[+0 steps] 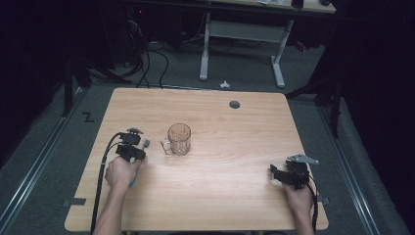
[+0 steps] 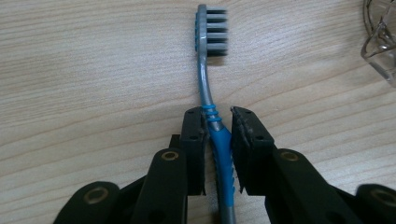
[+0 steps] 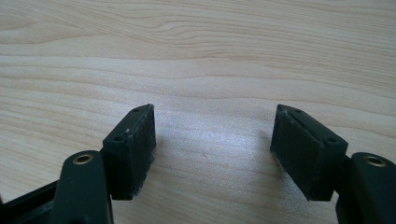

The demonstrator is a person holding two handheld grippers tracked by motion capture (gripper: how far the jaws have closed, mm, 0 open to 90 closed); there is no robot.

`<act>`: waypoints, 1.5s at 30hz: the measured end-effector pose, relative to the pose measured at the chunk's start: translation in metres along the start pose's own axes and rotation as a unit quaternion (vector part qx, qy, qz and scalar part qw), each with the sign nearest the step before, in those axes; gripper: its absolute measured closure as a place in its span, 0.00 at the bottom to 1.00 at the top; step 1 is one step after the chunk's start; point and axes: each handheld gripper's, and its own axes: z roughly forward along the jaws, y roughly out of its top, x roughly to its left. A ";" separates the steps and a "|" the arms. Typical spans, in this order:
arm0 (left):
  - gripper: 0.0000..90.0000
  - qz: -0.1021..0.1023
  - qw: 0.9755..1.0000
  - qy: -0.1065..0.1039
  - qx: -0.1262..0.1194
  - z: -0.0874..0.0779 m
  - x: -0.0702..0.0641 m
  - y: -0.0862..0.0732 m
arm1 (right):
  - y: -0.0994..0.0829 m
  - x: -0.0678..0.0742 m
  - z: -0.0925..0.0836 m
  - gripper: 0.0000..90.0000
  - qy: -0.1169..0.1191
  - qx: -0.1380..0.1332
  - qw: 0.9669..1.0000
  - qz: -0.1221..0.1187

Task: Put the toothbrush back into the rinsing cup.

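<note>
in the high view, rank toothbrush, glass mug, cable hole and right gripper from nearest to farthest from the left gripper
1. toothbrush, between the left gripper's jaws
2. glass mug, just to its right
3. cable hole, near the table's far edge
4. right gripper, across the table

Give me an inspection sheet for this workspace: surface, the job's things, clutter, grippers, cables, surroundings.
Surface: light wooden table, with a round hole near the far edge.
Job's things: blue and grey toothbrush lying flat, bristles away from the gripper; clear glass mug upright beside it.
Clutter: nothing seen.
Grippers: left gripper shut on the toothbrush handle; right gripper open over bare wood, apart from the things.
Cables: black cable trailing from the left gripper; tangled leads on the floor beyond.
Surroundings: grey carpet, white-legged desk behind.
</note>
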 end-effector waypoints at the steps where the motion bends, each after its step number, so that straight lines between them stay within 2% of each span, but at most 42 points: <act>1: 0.84 0.000 1.000 0.000 0.000 0.000 0.000 0.000 | 0.000 0.000 0.000 0.34 0.000 0.000 1.000 0.000; 9: 0.87 0.001 1.000 0.003 0.000 0.000 0.000 0.000 | 0.000 0.000 0.000 0.34 0.001 0.000 1.000 0.001; 29: 0.88 0.004 1.000 0.000 -0.003 0.000 0.002 -0.001 | 0.000 0.000 0.000 0.34 0.000 0.000 1.000 0.000; 43: 0.88 -0.001 1.000 -0.009 -0.025 -0.018 0.006 -0.003 | 0.000 0.000 0.000 0.35 0.001 0.000 1.000 0.001; 45: 0.88 0.005 1.000 -0.005 -0.028 -0.022 0.005 -0.003 | 0.000 0.000 0.000 0.35 0.000 0.000 1.000 0.000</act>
